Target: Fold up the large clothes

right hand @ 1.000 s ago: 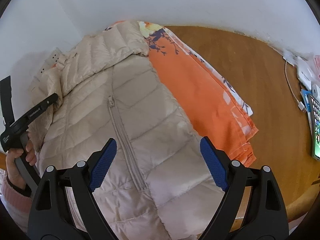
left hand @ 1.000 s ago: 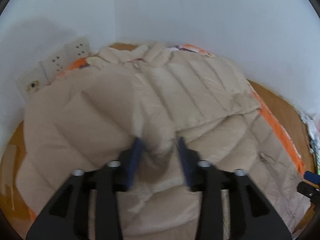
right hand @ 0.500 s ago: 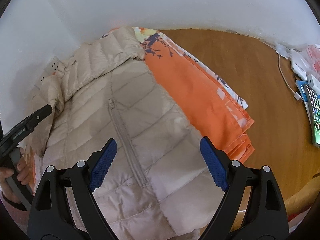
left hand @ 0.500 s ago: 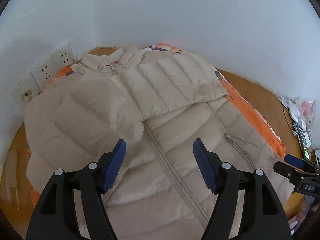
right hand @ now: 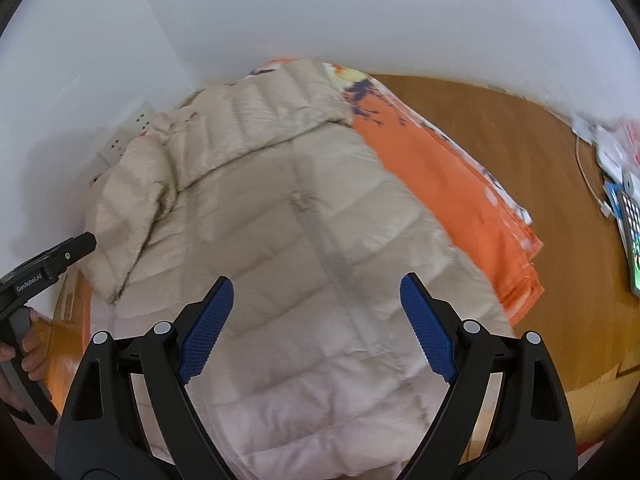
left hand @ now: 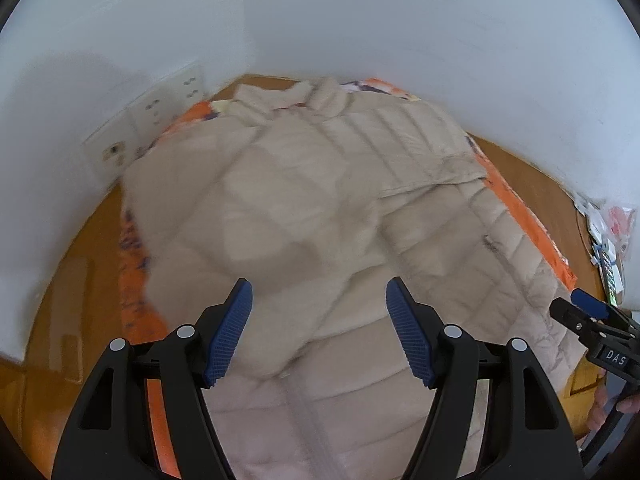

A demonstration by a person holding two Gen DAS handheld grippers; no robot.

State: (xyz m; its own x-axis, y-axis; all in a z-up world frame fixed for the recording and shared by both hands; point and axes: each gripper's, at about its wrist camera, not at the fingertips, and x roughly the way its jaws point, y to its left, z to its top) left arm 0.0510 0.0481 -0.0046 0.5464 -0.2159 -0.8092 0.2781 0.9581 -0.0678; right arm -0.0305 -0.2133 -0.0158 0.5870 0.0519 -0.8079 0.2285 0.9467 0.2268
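Observation:
A beige quilted down jacket (left hand: 320, 216) lies zipped and face up on an orange patterned cloth (right hand: 440, 184) on a wooden table. Both sleeves are folded in across its chest. My left gripper (left hand: 319, 292) hovers open above the jacket's middle, nothing between its blue pads. My right gripper (right hand: 316, 286) also hangs open over the zipper (right hand: 336, 264) and lower half of the jacket (right hand: 304, 264), empty. Each gripper shows at the edge of the other's view, held by a hand.
White walls meet in a corner behind the table, with wall sockets (left hand: 160, 116) on the left wall. A phone (right hand: 630, 232), a cable and small packets lie at the table's right side. Bare wood (right hand: 520, 152) shows right of the cloth.
My left gripper let go of the sleeve it pinched, opened and pulled back and up. The sleeve now rests across the chest. My right gripper drew back a little, still open.

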